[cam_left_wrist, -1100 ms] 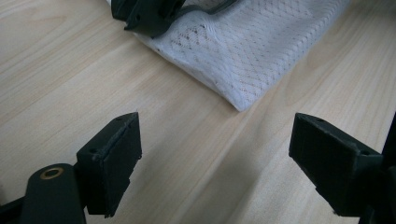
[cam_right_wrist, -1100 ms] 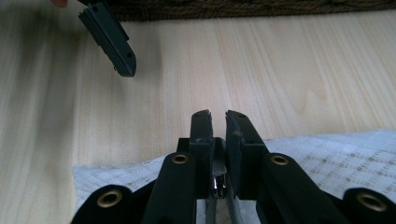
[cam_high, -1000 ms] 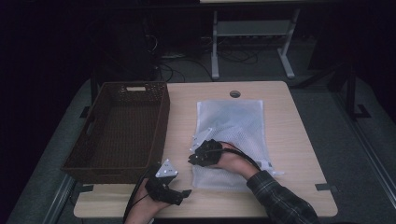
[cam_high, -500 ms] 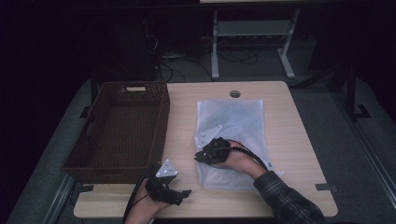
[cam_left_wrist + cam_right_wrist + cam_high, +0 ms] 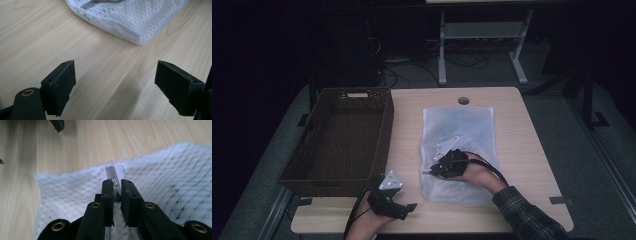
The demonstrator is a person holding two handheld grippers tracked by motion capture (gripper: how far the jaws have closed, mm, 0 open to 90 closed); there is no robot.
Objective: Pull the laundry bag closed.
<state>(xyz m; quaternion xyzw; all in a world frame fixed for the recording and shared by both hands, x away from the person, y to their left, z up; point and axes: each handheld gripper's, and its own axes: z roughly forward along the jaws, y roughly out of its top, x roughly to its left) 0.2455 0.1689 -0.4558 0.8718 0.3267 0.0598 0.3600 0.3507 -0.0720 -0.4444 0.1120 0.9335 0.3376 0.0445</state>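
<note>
Zipper pull (image 5: 114, 182) of white mesh bag (image 5: 459, 131) sits pinched between right gripper (image 5: 116, 185) fingers.

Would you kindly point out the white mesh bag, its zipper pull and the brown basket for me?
white mesh bag (image 5: 472, 125): high view, on its far mesh panel.
zipper pull (image 5: 115, 182): right gripper view, on the metal tab between the jaw tips.
brown basket (image 5: 387, 130): high view, on its right wall.

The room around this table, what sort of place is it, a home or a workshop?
Probably a lab or workshop, not a home: a plain wooden table with a cable hole, loose cables on the floor behind, a metal stand, and dark surroundings.
</note>
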